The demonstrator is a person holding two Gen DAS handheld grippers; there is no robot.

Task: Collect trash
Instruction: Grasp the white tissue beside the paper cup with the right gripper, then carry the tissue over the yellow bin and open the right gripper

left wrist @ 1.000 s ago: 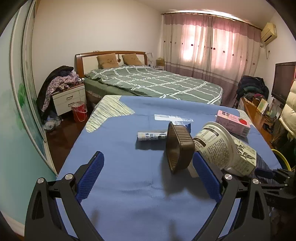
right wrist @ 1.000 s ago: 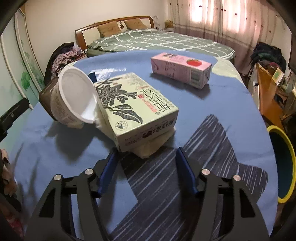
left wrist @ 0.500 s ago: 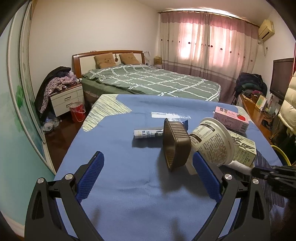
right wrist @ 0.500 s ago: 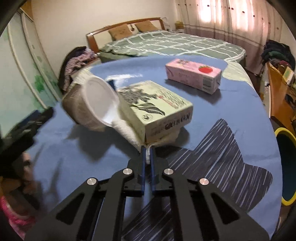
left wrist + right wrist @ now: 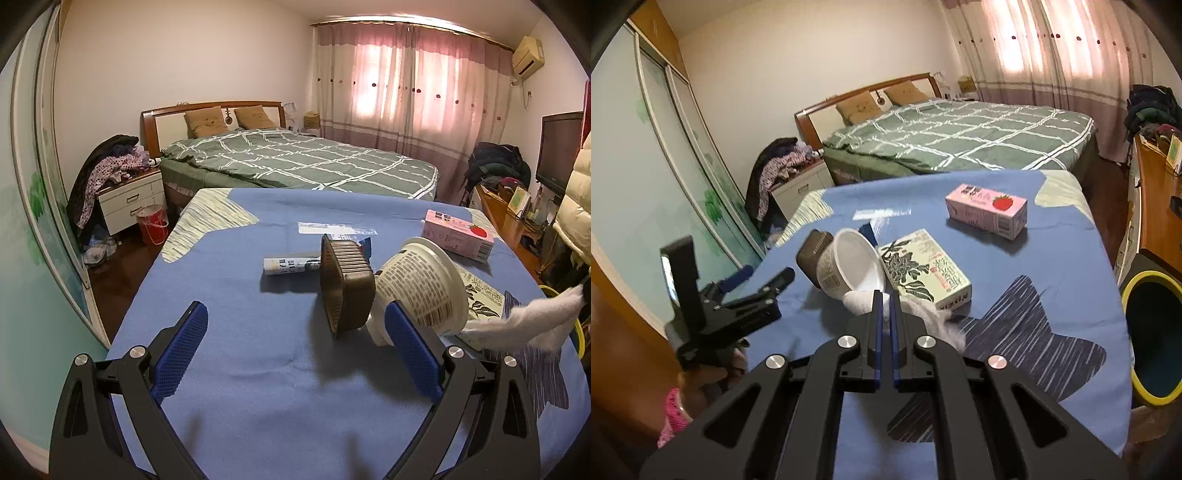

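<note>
Right wrist: your right gripper (image 5: 885, 299) pinches fluffy white tissue (image 5: 923, 317) beside the ribbed paper bowl (image 5: 849, 266); your left gripper (image 5: 295, 343) is spread wide over blue fleece.

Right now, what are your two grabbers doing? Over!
Right gripper shut on white tissue, lifted off blue cloth. Left gripper open, empty. Yellow-rimmed bin to the right, path looks clear.
</note>
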